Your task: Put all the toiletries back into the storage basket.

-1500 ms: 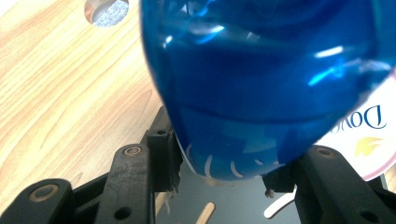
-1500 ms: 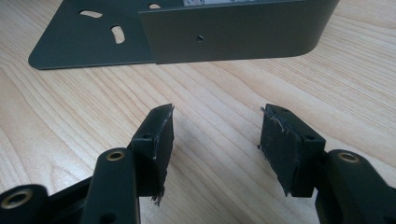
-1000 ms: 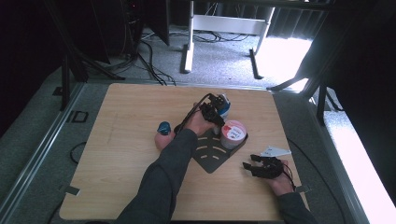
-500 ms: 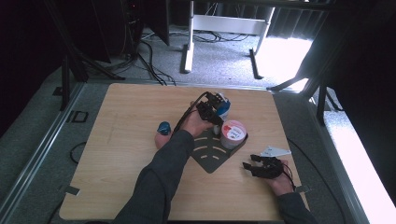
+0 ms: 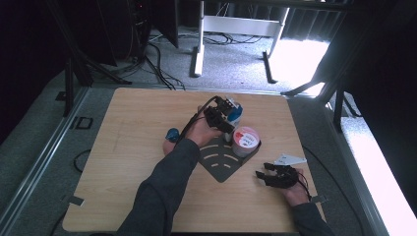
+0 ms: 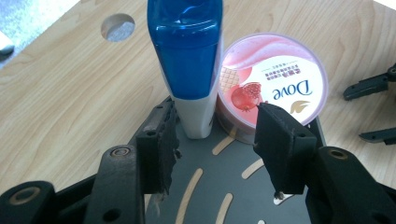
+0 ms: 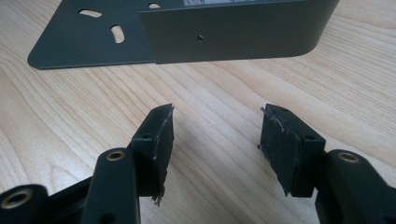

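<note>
My left hand-held gripper (image 6: 212, 128) hangs over the dark grey slotted metal tray (image 6: 219, 186) near the middle of the light wooden tabletop (image 5: 123, 147). Its jaws stand wide apart and grip nothing. Between and just beyond them stands the white bottle with a blue flip cap (image 6: 189, 56), upright on the tray, close to the left jaw; I cannot tell whether that jaw touches it. Just beside the bottle, on its right in the left gripper view, sits the round pink Dove tub with a pomegranate picture on its lid (image 6: 273, 79), pressed against the bottle's side.

My right hand-held gripper (image 7: 215, 135) rests low over bare wood at the tabletop's near right part, jaws spread and empty, facing the tray's upturned outer wall (image 7: 233, 32). In the high view a small blue object (image 5: 171, 133) lies left of my left forearm, and a white paper slip (image 5: 289, 160) lies just beyond my right hand-held gripper (image 5: 276, 175).
</note>
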Demonstrator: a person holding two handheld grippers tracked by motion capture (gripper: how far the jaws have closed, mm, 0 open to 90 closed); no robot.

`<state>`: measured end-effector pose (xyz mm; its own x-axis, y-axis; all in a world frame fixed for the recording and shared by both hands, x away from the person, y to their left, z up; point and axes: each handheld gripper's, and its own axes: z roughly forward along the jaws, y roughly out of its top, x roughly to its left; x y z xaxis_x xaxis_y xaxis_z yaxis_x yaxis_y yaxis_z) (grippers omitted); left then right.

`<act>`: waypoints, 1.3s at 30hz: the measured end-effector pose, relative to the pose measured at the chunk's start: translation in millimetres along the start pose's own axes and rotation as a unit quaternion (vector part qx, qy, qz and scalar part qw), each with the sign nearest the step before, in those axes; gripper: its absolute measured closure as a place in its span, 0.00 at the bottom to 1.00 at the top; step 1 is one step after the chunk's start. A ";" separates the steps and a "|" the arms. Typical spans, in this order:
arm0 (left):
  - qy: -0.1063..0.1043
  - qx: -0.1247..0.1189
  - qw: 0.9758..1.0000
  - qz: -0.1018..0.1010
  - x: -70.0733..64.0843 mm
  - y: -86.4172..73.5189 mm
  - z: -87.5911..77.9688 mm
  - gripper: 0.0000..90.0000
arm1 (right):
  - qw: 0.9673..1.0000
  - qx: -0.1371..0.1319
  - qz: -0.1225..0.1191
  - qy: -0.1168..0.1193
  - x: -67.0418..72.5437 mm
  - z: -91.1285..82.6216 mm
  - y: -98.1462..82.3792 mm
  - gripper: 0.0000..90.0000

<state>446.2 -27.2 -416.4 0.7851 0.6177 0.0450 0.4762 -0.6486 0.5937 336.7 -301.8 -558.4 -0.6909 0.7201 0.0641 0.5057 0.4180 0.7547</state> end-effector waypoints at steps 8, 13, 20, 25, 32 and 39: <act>-0.004 -0.001 1.000 -0.002 -1.5 -8.4 -3.4 0.58 | 1.000 0.000 0.000 0.000 0.1 0.0 0.0 0.49; -0.008 0.001 1.000 -0.001 -3.7 -14.8 -5.2 0.59 | 1.000 0.001 0.001 0.001 -0.1 -0.1 0.0 0.49; -0.009 -0.010 1.000 -0.001 -5.3 -24.0 -12.6 0.61 | 1.000 0.001 0.001 0.000 -0.1 -0.1 0.0 0.49; -0.007 -0.012 1.000 -0.005 -5.9 -31.8 -17.9 0.61 | 1.000 0.000 0.001 0.000 0.1 -0.1 0.0 0.49; -0.010 -0.022 1.000 0.001 -12.1 -43.4 -27.4 0.63 | 1.000 0.000 -0.001 -0.001 0.1 0.1 0.0 0.49; -0.007 -0.025 1.000 -0.001 -13.7 -57.4 -33.9 0.65 | 1.000 0.000 -0.001 -0.002 0.3 0.1 0.0 0.49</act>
<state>394.7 16.6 -423.9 0.7899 0.6124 0.0331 0.4574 -0.6242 0.6334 336.6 -301.5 -558.4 -0.6901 0.7212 0.0607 0.5045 0.4192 0.7549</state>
